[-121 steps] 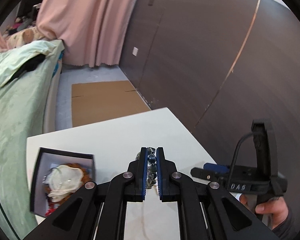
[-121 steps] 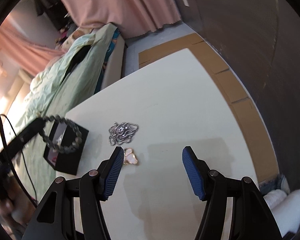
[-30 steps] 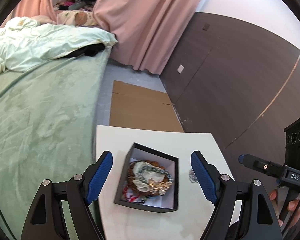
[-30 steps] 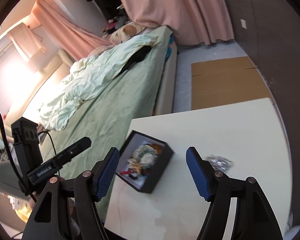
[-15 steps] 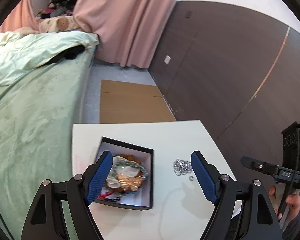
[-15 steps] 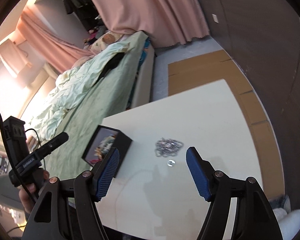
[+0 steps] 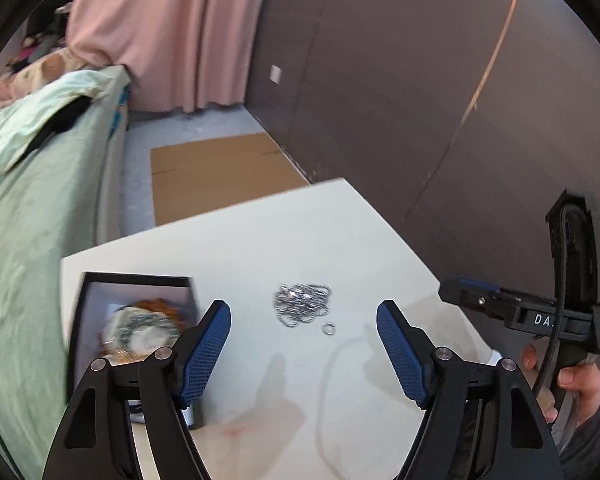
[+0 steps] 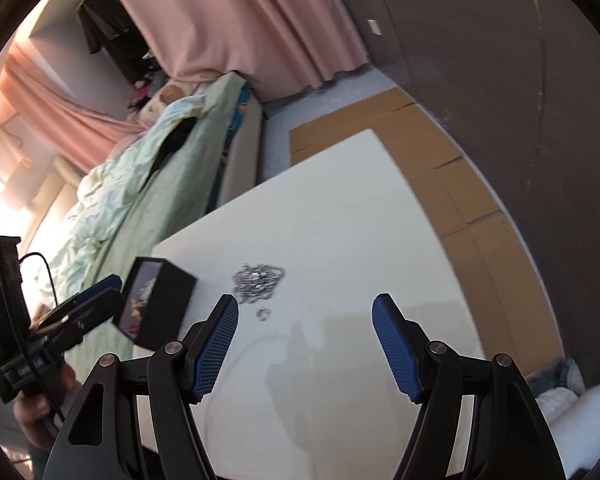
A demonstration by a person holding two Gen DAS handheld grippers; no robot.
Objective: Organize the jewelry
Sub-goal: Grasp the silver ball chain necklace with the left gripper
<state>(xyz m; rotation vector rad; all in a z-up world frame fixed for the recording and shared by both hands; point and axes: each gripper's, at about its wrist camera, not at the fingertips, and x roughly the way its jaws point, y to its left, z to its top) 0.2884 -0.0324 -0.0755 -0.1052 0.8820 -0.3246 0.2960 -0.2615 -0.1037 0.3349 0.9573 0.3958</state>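
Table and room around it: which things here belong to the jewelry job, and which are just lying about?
Belongs to the job:
- silver chain pile on the table
- small ring beside it
- black box holding sorted pieces
- left hand-held gripper, closing on nothing
- right hand-held gripper, open, empty

Just lying about:
- cardboard sheet
- bed
- pink curtain

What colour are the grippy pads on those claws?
Blue, with a fine mesh texture; the right gripper's pads show it best in the right wrist view.

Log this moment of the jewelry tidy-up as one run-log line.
left gripper: closing, nothing between fingers | right gripper: open, empty | silver chain and small ring: loose on table | black box: holds jewelry
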